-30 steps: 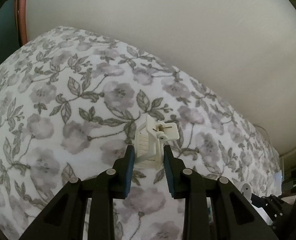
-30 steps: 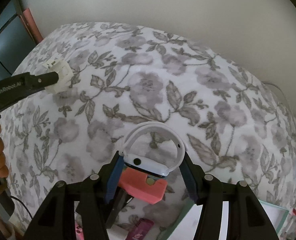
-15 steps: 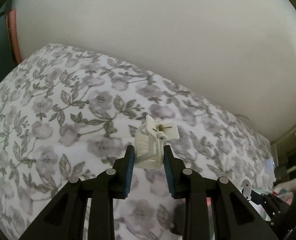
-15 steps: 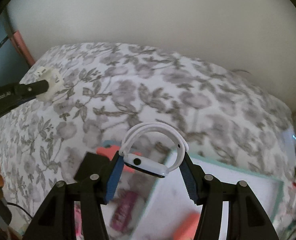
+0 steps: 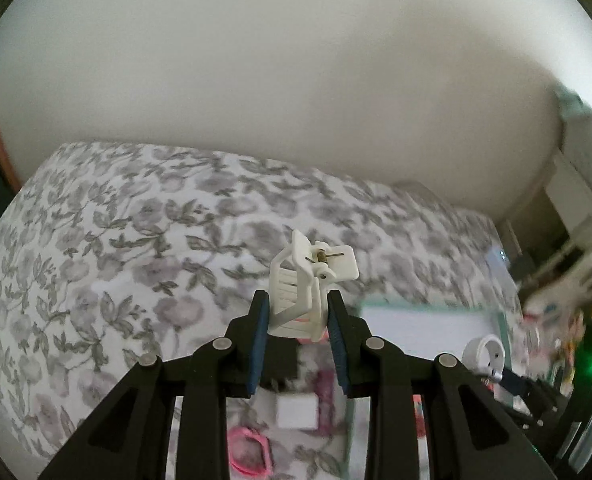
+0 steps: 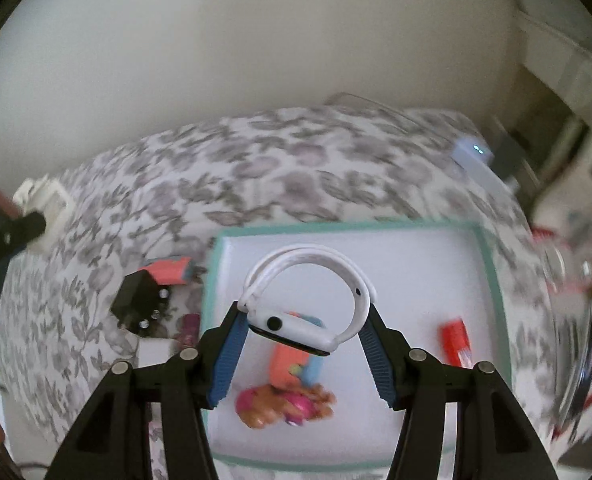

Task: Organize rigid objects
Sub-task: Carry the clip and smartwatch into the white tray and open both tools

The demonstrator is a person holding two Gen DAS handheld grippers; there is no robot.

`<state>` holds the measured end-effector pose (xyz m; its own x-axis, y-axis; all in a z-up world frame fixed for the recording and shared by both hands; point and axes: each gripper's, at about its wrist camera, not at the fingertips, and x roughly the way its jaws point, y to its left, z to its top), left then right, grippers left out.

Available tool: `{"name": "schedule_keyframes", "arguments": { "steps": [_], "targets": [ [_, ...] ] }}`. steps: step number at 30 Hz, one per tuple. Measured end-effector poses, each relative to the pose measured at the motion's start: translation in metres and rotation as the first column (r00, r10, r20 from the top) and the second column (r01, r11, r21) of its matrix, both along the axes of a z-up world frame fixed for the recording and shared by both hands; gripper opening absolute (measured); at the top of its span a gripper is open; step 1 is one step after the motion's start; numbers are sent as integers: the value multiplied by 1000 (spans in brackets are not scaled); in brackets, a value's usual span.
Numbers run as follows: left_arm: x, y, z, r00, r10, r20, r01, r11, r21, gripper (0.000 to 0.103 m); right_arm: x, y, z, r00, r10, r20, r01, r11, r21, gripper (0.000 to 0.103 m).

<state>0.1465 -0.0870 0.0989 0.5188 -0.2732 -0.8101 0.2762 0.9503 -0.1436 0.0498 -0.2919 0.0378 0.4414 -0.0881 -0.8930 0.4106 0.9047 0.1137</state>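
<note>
The left gripper [image 5: 297, 330] is closed on a ribbed white plastic hair clip [image 5: 309, 292], held above the floral bedsheet [image 5: 96, 240]. Right of it, the right gripper [image 6: 301, 344] clamps a smooth white smartwatch [image 6: 307, 300] with a looped band over the teal-rimmed white tray [image 6: 491, 280]. Inside the tray, 1 red piece [image 6: 455, 340] and some pink toys [image 6: 284, 400] are blurred, and the jaws partly hide them.

Tray [image 6: 491, 280] middle and far half bare, open from above. Near end crowded: red stick [image 6: 455, 340] right, doll [image 6: 284, 402] and orange-blue block [image 6: 296, 364] centre. Left of tray, black plug [image 6: 140, 300] and coral block [image 6: 168, 271] clutter floral bedspread [image 6: 296, 176]. Far bedspread open up to wall.
</note>
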Motion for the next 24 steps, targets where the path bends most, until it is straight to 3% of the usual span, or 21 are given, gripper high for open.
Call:
{"name": "schedule_keyframes", "arguments": {
  "steps": [9, 24],
  "targets": [
    [-28, -63, -31, 991, -112, -78, 115, 993, 33, 30, -32, -45, -12, 991, -121, -52, 120, 993, -18, 60],
    [-12, -111, -77, 971, -136, -196, 144, 989, 27, 30, -21, -79, -42, 982, -107, -157, 108, 994, -1, 60]
  ]
}}
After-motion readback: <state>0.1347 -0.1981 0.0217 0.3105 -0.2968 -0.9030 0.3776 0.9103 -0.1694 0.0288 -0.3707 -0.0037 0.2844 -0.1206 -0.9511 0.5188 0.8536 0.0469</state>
